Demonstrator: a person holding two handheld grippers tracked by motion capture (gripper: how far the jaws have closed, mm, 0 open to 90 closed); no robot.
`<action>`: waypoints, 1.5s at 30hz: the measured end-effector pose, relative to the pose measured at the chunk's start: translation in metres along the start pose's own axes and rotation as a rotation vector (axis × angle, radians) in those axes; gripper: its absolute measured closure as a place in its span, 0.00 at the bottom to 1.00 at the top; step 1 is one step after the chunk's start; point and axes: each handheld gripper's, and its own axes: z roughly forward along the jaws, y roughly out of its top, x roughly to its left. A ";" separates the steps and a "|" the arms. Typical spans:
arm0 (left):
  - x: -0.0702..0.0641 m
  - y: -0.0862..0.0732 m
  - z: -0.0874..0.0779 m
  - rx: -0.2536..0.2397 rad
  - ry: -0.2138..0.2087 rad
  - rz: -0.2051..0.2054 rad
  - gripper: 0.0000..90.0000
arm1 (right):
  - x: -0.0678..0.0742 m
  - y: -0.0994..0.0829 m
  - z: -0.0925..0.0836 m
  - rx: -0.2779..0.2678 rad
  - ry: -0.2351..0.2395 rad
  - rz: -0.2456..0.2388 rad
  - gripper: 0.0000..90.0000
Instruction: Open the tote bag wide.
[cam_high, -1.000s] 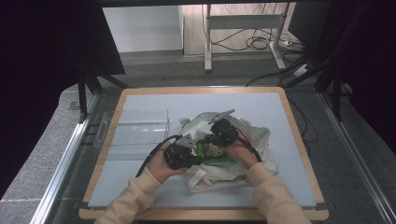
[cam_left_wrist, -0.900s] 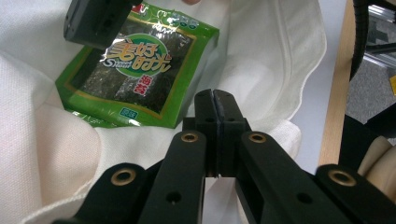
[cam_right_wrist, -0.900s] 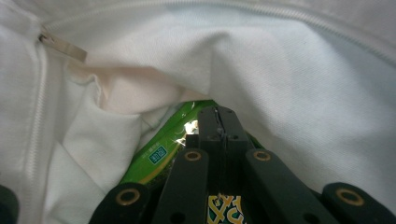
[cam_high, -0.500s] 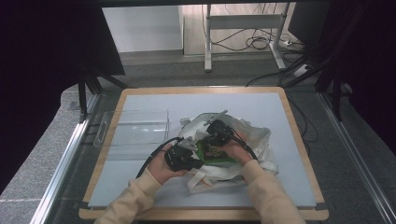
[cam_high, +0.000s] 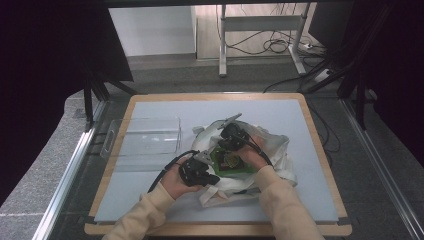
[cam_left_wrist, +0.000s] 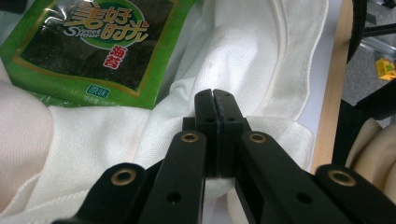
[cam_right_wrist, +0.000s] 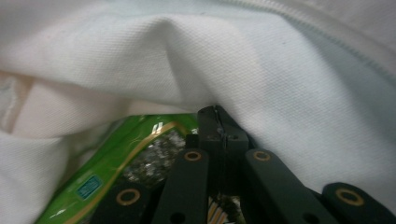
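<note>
Looks like bagging: left gripper (cam_left_wrist: 215, 100) clamps the white cloth bag's (cam_left_wrist: 261, 60) near edge; right gripper (cam_right_wrist: 217, 119), jaws together on something I can't make out, pushes the green seaweed packet (cam_high: 229, 161) inside. Next: release.

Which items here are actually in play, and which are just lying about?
In play:
- white cloth bag
- green seaweed packet in the bag's mouth
- left tongs, shut on the bag's fabric
- right tongs, closed against the cloth

Lying about:
- clear plastic tray, left of the bag

The high view is evenly lit from above on the table (cam_high: 310, 150), with dark, murky corners and soft grain. Both gripper views are bright but soft; the white cloth bag (cam_right_wrist: 280, 60) looks blurred up close, and the green packet (cam_left_wrist: 98, 51) shows mild glare.
</note>
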 end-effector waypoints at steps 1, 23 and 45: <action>0.000 0.000 0.000 0.003 -0.003 -0.002 1.00 | -0.002 0.001 0.000 -0.004 -0.001 -0.001 0.99; 0.002 -0.002 0.003 0.007 -0.007 -0.009 1.00 | -0.010 -0.011 -0.010 0.025 -0.005 0.009 0.99; 0.004 -0.002 0.002 0.006 -0.021 -0.021 1.00 | -0.038 -0.014 -0.012 0.020 -0.128 0.086 0.99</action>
